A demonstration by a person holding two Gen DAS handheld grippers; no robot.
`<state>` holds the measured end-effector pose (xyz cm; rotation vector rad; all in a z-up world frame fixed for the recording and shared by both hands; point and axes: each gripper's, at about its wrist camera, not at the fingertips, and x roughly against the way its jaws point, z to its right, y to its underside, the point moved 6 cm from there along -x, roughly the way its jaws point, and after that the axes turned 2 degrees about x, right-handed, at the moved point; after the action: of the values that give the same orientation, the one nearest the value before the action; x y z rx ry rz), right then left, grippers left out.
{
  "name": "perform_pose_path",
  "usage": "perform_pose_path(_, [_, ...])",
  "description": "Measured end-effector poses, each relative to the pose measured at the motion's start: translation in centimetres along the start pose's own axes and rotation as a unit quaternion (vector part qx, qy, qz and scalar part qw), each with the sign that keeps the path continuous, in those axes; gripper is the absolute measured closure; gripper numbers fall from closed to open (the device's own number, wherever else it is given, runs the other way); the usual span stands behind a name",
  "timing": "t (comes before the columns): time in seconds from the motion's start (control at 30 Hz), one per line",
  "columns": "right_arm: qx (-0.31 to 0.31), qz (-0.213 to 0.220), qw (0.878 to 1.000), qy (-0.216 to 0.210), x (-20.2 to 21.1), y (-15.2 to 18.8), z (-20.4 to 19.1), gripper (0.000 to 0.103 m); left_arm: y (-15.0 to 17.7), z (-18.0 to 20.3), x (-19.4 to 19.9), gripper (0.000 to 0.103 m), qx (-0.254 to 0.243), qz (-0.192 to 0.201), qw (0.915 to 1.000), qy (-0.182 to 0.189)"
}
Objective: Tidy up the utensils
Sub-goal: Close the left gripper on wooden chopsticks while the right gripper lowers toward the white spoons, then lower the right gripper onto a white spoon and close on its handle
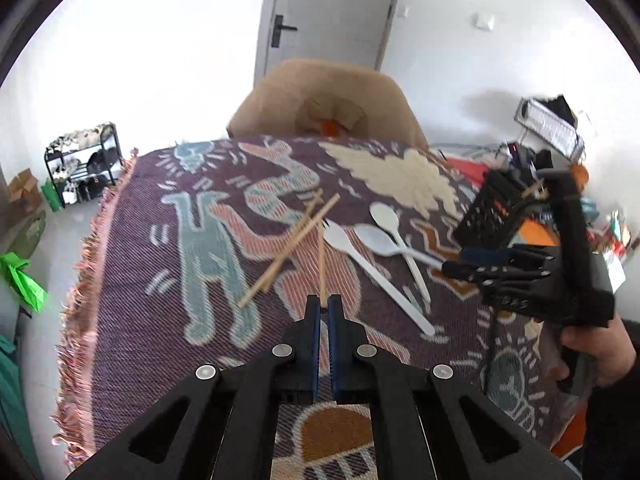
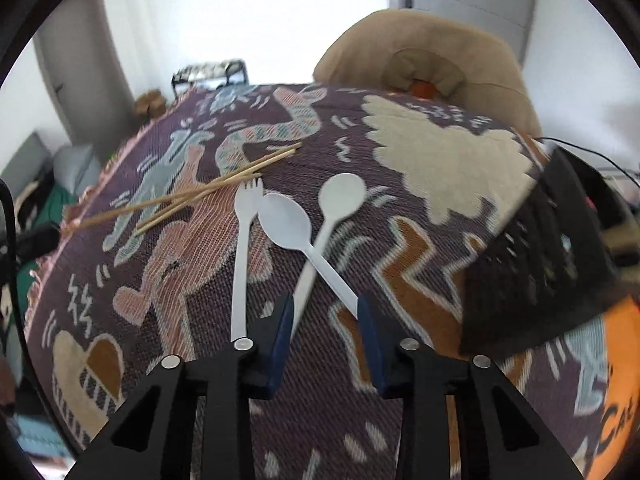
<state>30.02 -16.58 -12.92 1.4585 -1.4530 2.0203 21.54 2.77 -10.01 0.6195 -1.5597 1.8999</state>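
Orange item (image 2: 618, 412) at right reads "Cat"

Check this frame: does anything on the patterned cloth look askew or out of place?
Yes. The chopsticks lie crossed in a loose heap, and the two white spoons cross at the handles beside the fork, not lined up. Nothing looks spilled or broken.

A patterned woven cloth (image 1: 224, 248) with a pink fringe covers the bench. Behind it stands a tan padded chair (image 1: 328, 100), and beyond that a grey door (image 1: 332, 12). A black shoe rack (image 1: 86, 162) stands against the white wall.
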Motion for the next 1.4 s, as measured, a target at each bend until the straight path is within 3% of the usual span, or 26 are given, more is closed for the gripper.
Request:
perform_pose_path(0.17, [0.039, -0.043, 0.998, 0.009, -2.3, -1.7, -0.3, 0.071, -1.6, -1.2, 1.5, 0.1, 0.013, 0.03, 0.9995, 0.0])
perform_pose_path(0.23, [0.053, -0.063, 0.997, 0.012, -3.3, -2.2, -0.3, 0.077, -2.1, -1.5, 2.1, 0.1, 0.019, 0.04, 0.999, 0.004])
perform_pose_path(0.43, [0.082, -0.116, 0.99, 0.009, -5.6, -2.4, -0.8, 0.082, -2.8, -2.4, 3.4, 0.1, 0.03, 0.06, 0.9977, 0.01])
perform_pose_path(0.5, [0.091, -0.119, 0.989, 0.01, -5.5, -2.6, -1.0, 0.089, -2.8, -2.6, 3.4, 0.1, 0.031, 0.061, 0.9976, 0.01])
perform_pose_path(0.7, [0.093, -0.11, 0.989, -0.004, -3.4, -2.8, -1.6, 0.092, -3.1, -2.7, 3.9, 0.1, 0.032, 0.068, 0.9971, 0.014])
perform_pose_path(1.03, [0.055, -0.155, 0.984, -0.064, -2.8, -0.1, -1.7, 0.091, -3.7, -1.9, 4.0, 0.1, 0.026, 0.075, 0.9965, 0.025])
perform_pose_path(1.17, [0.049, -0.151, 0.984, -0.078, -2.5, -0.3, -1.9, 0.091, -3.6, -1.9, 3.9, 0.1, 0.027, 0.074, 0.9965, 0.026])
perform_pose_path(1.4, [0.068, -0.156, 0.983, -0.074, -2.8, -1.2, -2.6, 0.089, -3.4, -2.5, 4.1, 0.1, 0.034, 0.074, 0.9965, 0.022])
